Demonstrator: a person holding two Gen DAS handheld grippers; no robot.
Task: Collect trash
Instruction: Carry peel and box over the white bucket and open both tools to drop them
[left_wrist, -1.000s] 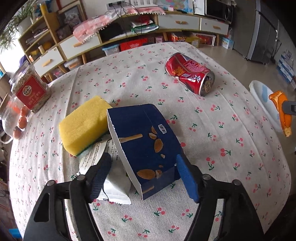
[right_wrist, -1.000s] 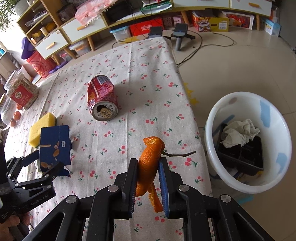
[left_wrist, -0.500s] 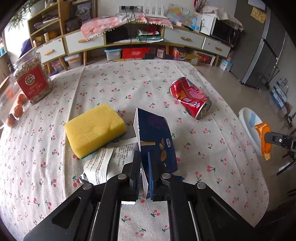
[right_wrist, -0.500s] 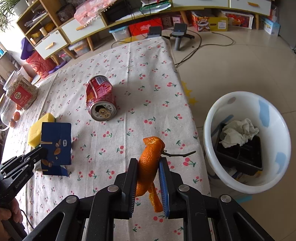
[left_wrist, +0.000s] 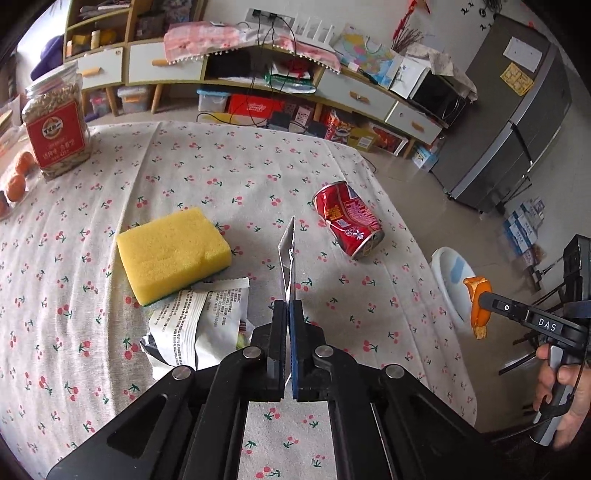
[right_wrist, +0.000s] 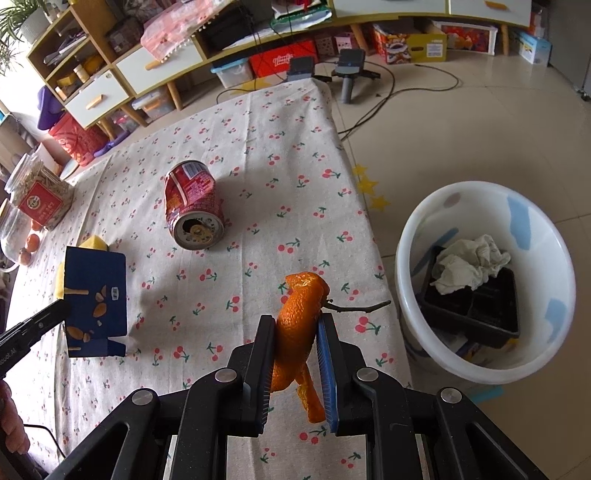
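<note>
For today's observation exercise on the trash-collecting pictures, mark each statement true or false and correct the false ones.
1. The right gripper grips an orange peel. True.
2. The red can stands upright on the table. False: it lies on its side on the cherry-print tablecloth.
3. The left gripper is shut on a flattened blue box. True.
4. The white bin is empty. False: it holds a black tray and a crumpled paper.
5. The yellow sponge lies in the bin. False: it lies on the tablecloth beside a printed wrapper.
</note>
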